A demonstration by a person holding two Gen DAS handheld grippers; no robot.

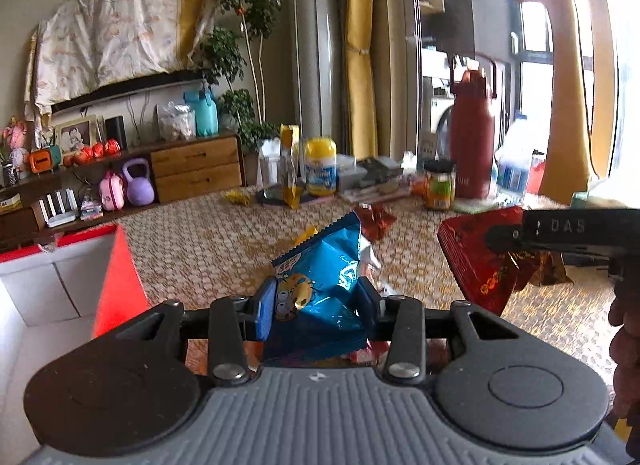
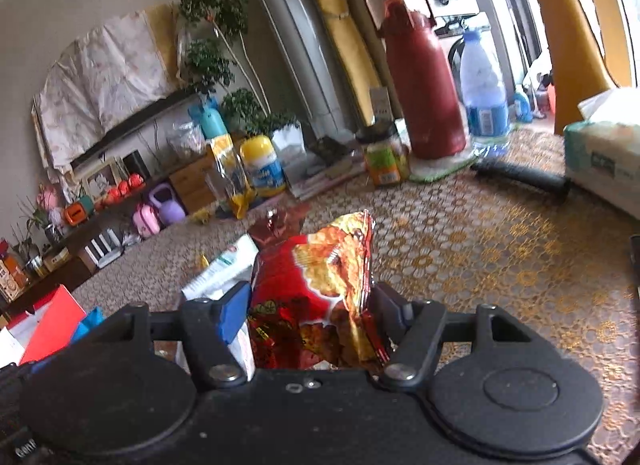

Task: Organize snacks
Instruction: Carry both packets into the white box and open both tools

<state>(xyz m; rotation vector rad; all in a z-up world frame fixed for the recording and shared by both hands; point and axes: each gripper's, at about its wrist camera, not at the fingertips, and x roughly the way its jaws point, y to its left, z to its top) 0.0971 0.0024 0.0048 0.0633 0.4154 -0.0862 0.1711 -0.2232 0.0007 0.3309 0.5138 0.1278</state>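
My left gripper [image 1: 318,307] is shut on a blue snack bag [image 1: 324,277] with a yellow cartoon face, held above the patterned table. My right gripper [image 2: 310,311] is shut on a red snack bag [image 2: 320,289] with chips pictured on it; the same bag [image 1: 476,261] and gripper show at the right of the left wrist view. A red-and-white box [image 1: 120,277], open at the top, stands to the left and also shows in the right wrist view [image 2: 52,325]. A white-green packet [image 2: 224,269] lies just left of the red bag.
More red wrappers [image 1: 374,221] lie on the tablecloth [image 2: 500,265]. At the back stand a yellow-lidded jar [image 1: 320,167], a green-labelled jar [image 2: 382,163], a red thermos [image 2: 422,85], a water bottle [image 2: 482,93]. A tissue pack [image 2: 604,153] and a black handle [image 2: 520,177] are at right.
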